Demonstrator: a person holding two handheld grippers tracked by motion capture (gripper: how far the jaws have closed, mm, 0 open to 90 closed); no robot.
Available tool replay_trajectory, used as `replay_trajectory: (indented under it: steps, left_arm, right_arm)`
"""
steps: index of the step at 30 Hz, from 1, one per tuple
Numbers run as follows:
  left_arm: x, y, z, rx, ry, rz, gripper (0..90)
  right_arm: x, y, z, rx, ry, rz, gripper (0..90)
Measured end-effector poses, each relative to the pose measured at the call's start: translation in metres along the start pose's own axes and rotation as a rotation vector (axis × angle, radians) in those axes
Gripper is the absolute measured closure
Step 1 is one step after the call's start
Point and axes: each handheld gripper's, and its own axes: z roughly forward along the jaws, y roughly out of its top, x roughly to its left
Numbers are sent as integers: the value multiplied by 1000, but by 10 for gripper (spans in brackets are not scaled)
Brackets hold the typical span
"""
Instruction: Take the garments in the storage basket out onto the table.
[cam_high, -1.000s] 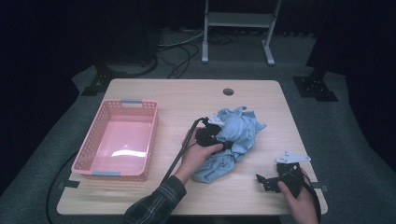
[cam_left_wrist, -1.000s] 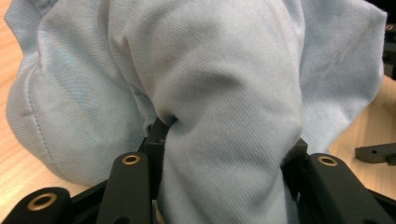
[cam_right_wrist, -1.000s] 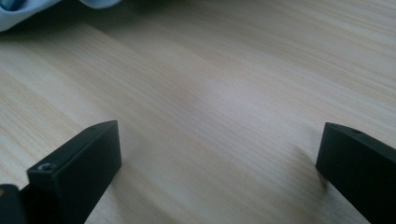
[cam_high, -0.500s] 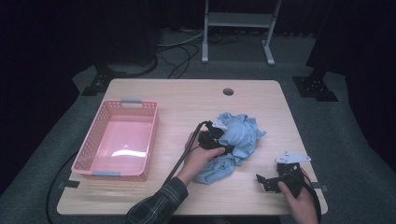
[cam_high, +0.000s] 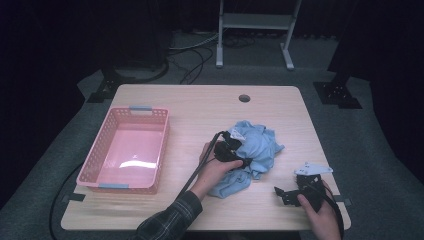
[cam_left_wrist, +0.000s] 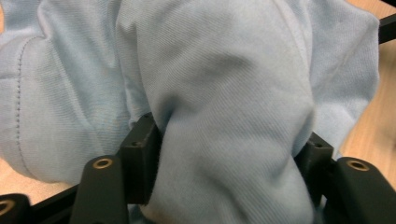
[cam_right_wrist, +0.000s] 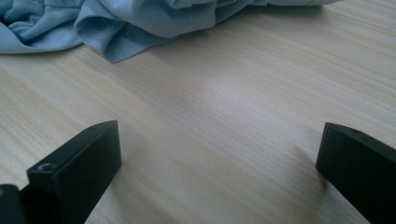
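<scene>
Opening on a fold of blue cloth

Bunched in a loose heap, a light blue cloth (cam_high: 255, 150) is seen on the right half of the bench (cam_high: 200, 105), nearer the near edge than the far one. The left gripper (cam_high: 239, 154) is laid against the left side of the heap, carried by the left hand (cam_high: 212, 167), from which a plaid sleeve (cam_high: 167, 222) runs to the near edge. In the left gripper view a thick fold of the cloth (cam_left_wrist: 224, 116) is seen between the two black jaws, which stand partly apart; the jaws have just been opening, and the fold is still touched by both inner faces, so that it is filled between them rather than pinched flat. Whether it is still truly clamped cannot be told.

The right gripper (cam_high: 287, 195) is held low over the bench near the right near corner by the right hand (cam_high: 317, 212), well apart from the heap. Its jaws are spread wide in the right gripper view, and nothing but bare wood is seen between them; the near edge of the cloth (cam_right_wrist: 140, 28) lies beyond them.

A pink basket (cam_high: 102, 150) is set on the left half of the bench, well apart from the cloth, and a round hole (cam_high: 244, 98) is seen in the bench near its far edge
</scene>
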Motion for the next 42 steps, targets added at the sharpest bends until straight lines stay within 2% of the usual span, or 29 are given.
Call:
replay_trajectory:
  steps: [9, 12, 16, 20, 28, 38, 42]
  left_arm:
    - [1, 1, 1, 4, 4, -9, 269]
    - [2, 2, 1, 14, -3, -28, 210]
    - [1, 3, 1, 15, 0, -27, 191]
    - [2, 4, 1, 23, -10, -38, 112]
    - [2, 5, -2, 19, -4, -30, 110]
    - [2, 10, -16, -29, -24, -37, 110]
    - [0, 15, -22, -42, -26, -26, 110]
  right_arm:
    - [0, 0, 0, 0, 0, 0, 0]
    - [0, 0, 0, 0, 0, 0, 0]
    - [0, 0, 0, 0, 0, 0, 0]
    - [0, 0, 0, 0, 0, 0, 0]
    - [0, 0, 0, 0, 0, 0, 0]
    - [0, 0, 0, 1, 0, 1, 0]
    - [0, 0, 0, 1, 0, 1, 0]
